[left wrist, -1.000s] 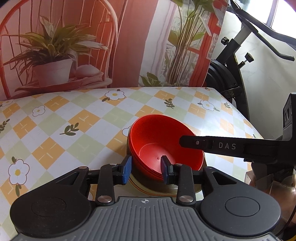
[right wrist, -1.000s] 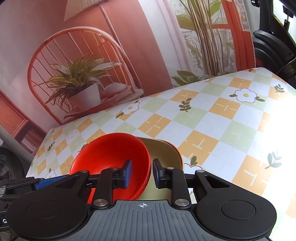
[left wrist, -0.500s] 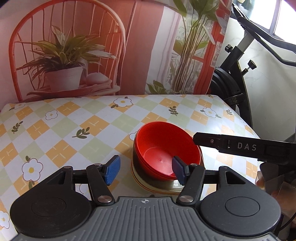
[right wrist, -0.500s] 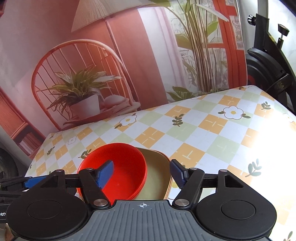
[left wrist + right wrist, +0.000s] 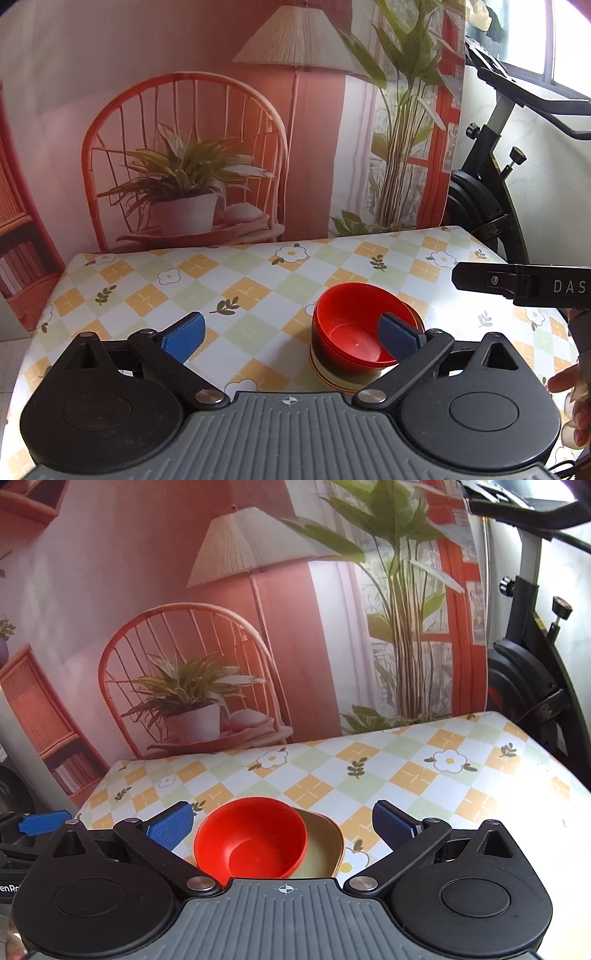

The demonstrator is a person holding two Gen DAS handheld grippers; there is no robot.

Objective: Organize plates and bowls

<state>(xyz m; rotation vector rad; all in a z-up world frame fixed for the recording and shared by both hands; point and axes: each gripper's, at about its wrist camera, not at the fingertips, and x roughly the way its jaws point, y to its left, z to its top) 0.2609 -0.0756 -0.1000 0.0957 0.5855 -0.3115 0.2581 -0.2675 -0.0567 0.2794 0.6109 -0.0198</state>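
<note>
Behind the bench (image 5: pixel 258 295) hangs a printed backdrop (image 5: pixel 184 627) of a wicker chair, a potted plant and a lamp, and an exercise bike (image 5: pixel 491 177) stands off to the right of it. We hold both tools above the near edge of the checked, flowered cloth, and neither is carrying anything.

Our left gripper (image 5: pixel 291 338) has its jaws spread wide, one blue pad over bare cloth and the other showing in front of the red bowl (image 5: pixel 354 332). Our right gripper (image 5: pixel 284 823) is just as wide, its pads framing the stack from either side in that view without touching it.

That stack is the task's work: red bowls nested one inside another, sitting in a shallow tan plate (image 5: pixel 325 853) with rounded corners. We judge the plate is at the bottom because it is the broadest piece and gives the bowls a steady base, while the nesting keeps the pile compact. The bowls sit toward one side of the plate, not centred, which looks stable enough.

With nothing else loose on the cloth in either view, we take the sorting to be finished or nearly so, and the wide jaws suit a release.
</note>
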